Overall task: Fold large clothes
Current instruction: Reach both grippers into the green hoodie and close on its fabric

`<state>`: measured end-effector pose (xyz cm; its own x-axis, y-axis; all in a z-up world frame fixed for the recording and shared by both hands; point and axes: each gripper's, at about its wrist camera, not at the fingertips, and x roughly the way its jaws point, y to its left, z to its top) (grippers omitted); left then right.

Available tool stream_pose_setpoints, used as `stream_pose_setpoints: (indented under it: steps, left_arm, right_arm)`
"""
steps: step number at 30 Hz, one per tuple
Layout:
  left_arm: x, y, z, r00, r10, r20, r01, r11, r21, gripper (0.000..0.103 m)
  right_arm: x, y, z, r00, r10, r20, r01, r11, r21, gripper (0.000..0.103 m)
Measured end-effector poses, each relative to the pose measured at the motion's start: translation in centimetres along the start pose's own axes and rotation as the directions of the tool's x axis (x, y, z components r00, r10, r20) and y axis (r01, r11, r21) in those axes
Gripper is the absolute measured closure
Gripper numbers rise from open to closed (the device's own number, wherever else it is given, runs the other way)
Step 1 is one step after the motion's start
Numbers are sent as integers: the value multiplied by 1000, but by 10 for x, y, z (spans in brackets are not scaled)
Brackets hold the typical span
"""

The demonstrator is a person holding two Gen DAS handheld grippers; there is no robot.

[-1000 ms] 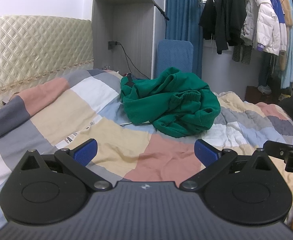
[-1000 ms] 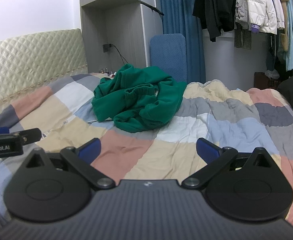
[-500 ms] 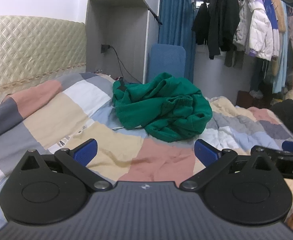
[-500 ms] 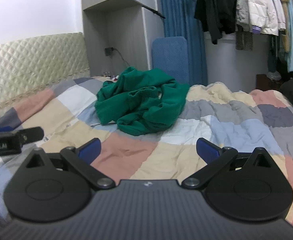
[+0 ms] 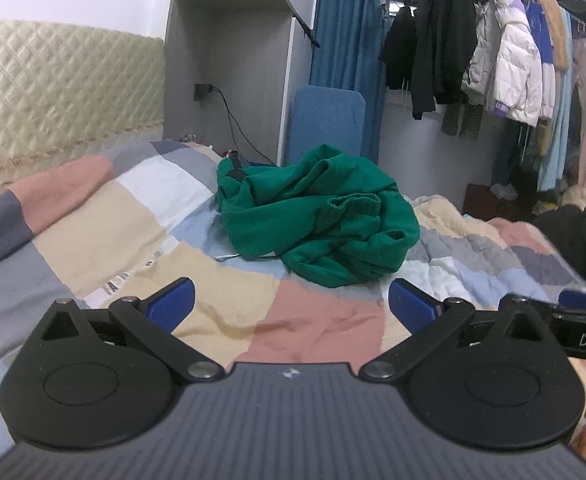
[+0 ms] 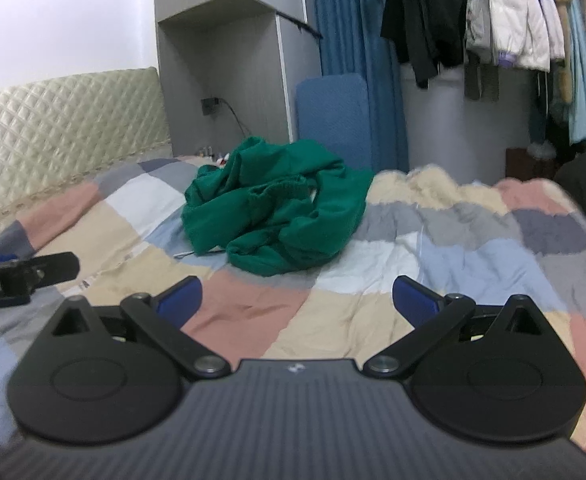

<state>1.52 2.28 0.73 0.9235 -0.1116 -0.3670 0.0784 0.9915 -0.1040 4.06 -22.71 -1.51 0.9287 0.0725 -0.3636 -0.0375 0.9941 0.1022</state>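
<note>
A crumpled green garment (image 5: 317, 216) (image 6: 277, 212) lies in a heap on the patchwork quilt (image 5: 133, 232) (image 6: 473, 256), toward the far side of the bed. My left gripper (image 5: 291, 302) hovers open above the quilt, short of the heap, with nothing between its blue pads. My right gripper (image 6: 297, 298) is also open and holds nothing, at about the same distance from the garment. Each gripper's tip shows at the edge of the other's view.
A quilted cream headboard (image 5: 53, 96) lines the left. Behind the bed stand a grey cabinet (image 5: 233, 60), a blue padded panel (image 5: 327, 120), a blue curtain and a rail of hanging coats (image 5: 505, 68). A dark pile (image 5: 565, 236) lies at the bed's right edge.
Both grippers have tilted up and drifted a little, so the garment sits slightly lower and nearer the middle of each view. Both stay open and the heap has not moved.
</note>
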Motion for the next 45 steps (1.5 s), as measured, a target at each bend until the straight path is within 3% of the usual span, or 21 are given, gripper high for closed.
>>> stream_pose_setpoints:
  steps: [5, 13, 22, 27, 33, 37, 40, 43, 45]
  left_arm:
    - [17, 16, 22, 999, -54, 1, 54, 996, -78, 0]
    - [72, 43, 71, 990, -139, -1, 137, 979, -149, 0]
    - [215, 74, 106, 981, -178, -70, 160, 965, -210, 0]
    - [312, 96, 104, 982, -142, -125, 107, 962, -250, 0]
    - [408, 126, 89, 976, -120, -180, 61, 951, -302, 0]
    - [451, 140, 76, 972, -135, -194, 67, 944, -323, 0]
    - [474, 151, 67, 969, -165, -185, 81, 916, -394, 0]
    - [493, 154, 62, 961, -200, -189, 101, 895, -435, 0]
    - [500, 153, 59, 956, -231, -181, 126, 882, -454, 8]
  right_arm:
    - [13, -2, 21, 998, 56, -41, -54, 998, 28, 0]
    - [54, -8, 65, 994, 109, -21, -107, 990, 91, 0]
    - [172, -24, 80, 985, 115, -126, -103, 990, 92, 0]
    - [243, -35, 61, 976, 116, -182, -92, 986, 136, 4]
    - [301, -49, 44, 974, 111, -195, -72, 978, 195, 11]
    - [321, -55, 37, 974, 136, -179, -95, 971, 218, 14]
    - [328, -51, 37, 977, 136, -161, -104, 975, 195, 14]
    - [334, -48, 41, 982, 134, -132, -112, 980, 163, 24]
    - [334, -47, 42, 985, 133, -109, -114, 981, 160, 38]
